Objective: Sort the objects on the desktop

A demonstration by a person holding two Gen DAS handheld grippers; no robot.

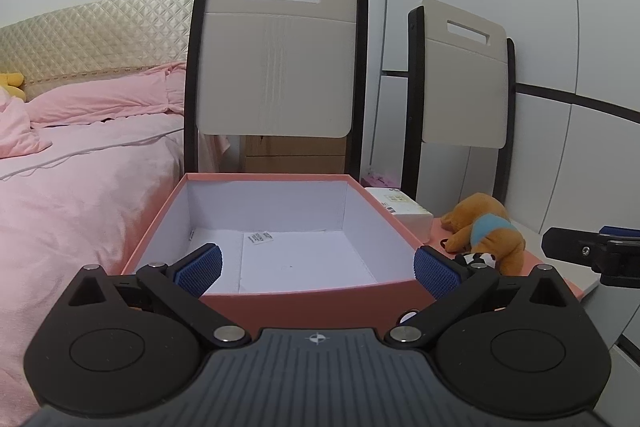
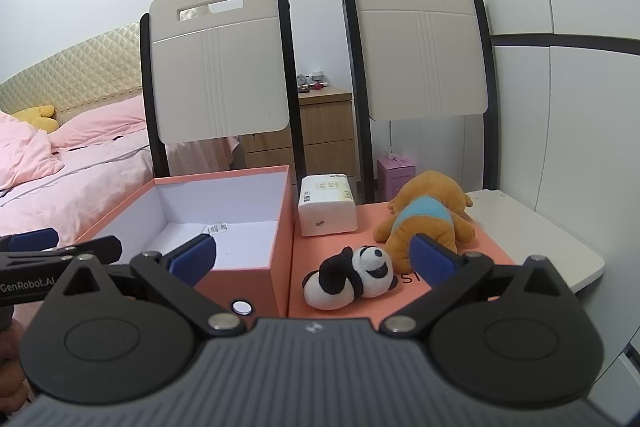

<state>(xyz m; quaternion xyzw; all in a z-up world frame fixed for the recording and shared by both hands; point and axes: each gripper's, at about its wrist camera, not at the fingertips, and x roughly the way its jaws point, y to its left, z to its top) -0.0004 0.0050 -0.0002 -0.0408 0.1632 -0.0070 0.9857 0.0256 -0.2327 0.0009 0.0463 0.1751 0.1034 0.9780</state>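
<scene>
Sorting not yet begun: box bare, toys outside it.
Left wrist view: the left hand-held gripper (image 1: 316, 269) is spread over the open pink box (image 1: 280, 301), which holds only a paper label. Right wrist view: the right hand-held gripper (image 2: 310, 259), spread, faces the panda plush (image 2: 352, 277), brown dog plush (image 2: 428, 219) and tissue pack (image 2: 327, 209) beside the box on the lid (image 2: 400, 303).

Each gripper, left (image 1: 318, 269) and right (image 2: 312, 257), has a grey ribbed body with a small compass-like mark, 2 black round-disc housings, black link arms on silver pivot screws, and blue textured pads (image 1: 200, 269). White "GenRobot.AI" lettering marks the left one's side.
</scene>
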